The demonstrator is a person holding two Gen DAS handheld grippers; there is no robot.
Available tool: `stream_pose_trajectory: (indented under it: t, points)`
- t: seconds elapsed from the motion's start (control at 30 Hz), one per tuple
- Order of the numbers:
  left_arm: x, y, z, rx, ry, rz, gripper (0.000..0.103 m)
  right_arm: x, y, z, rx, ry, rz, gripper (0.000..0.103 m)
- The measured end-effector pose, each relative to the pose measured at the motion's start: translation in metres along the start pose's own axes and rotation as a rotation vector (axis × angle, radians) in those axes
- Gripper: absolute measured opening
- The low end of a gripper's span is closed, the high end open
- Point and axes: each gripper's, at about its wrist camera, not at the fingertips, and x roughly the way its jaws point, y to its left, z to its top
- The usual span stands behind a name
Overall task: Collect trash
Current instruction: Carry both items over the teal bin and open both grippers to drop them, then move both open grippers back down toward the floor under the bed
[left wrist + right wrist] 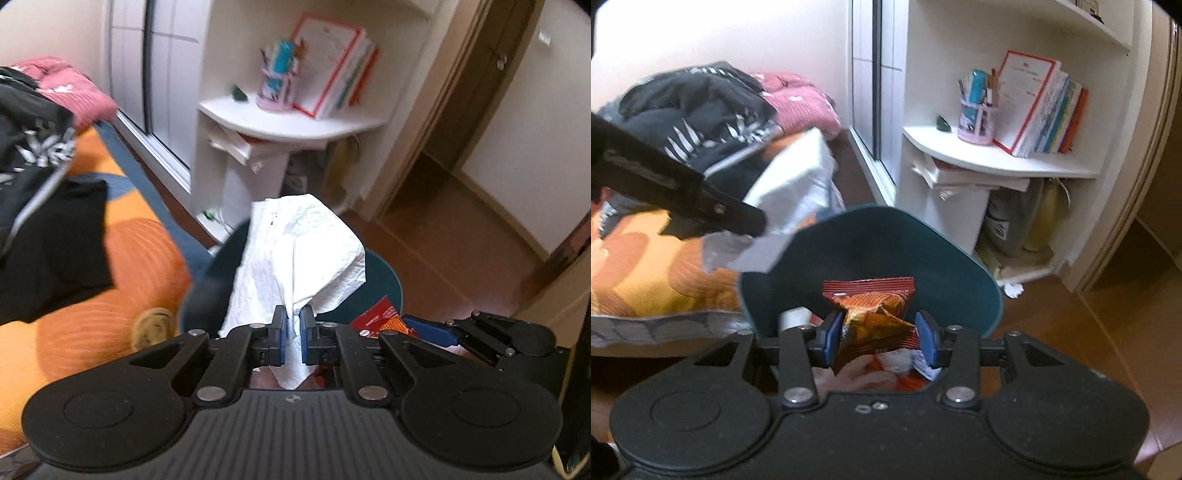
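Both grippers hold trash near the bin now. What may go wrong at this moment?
The paper towel hangs wide from the left gripper and may drape over the teal bin rim or fall outside. The snack wrapper looks loosely pinched in the right gripper and may slip early. The grippers may collide.

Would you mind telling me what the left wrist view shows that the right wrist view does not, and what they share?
Only the left wrist view shows the left gripper head-on, shut on the white paper towel, and the open doorway at right. Only the right wrist view shows the right gripper closed on the red snack wrapper, other trash beneath it in the bin, and a crumpled white scrap on the floor. Both show the teal bin, the white shelf with books and pencil cup, and the clothes pile.
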Motion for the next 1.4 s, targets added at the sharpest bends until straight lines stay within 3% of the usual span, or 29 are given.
stream_pose_trajectory:
  t: [0.17, 0.33, 0.6, 0.73, 0.83, 0.97, 1.4]
  points:
    - [0.051, -0.01, -0.001, 0.006, 0.099, 0.0, 0.007, 0.021, -0.01, -0.005, 0.037, 0.067, 0.019, 0.042]
    - [0.088, -0.014, -0.008, 0.04, 0.206, 0.046, 0.007, 0.038, -0.01, -0.009, 0.024, 0.111, 0.036, 0.044]
    - [0.116, -0.005, -0.016, 0.017, 0.279, 0.075, 0.007, 0.051, -0.009, -0.013, 0.007, 0.143, 0.061, 0.046]
    - [0.12, -0.004, -0.015, 0.0, 0.293, 0.081, 0.01, 0.052, -0.01, -0.015, 0.003, 0.146, 0.067, 0.047]
    - [0.117, -0.004, -0.015, 0.002, 0.291, 0.082, 0.019, 0.05, -0.011, -0.015, 0.006, 0.141, 0.055, 0.048]
    - [0.111, -0.007, -0.014, 0.002, 0.27, 0.083, 0.056, 0.045, -0.011, -0.016, -0.002, 0.13, 0.05, 0.049]
    - [0.041, -0.01, -0.016, 0.003, 0.176, 0.051, 0.058, 0.005, 0.0, -0.015, -0.036, 0.061, 0.072, 0.052]
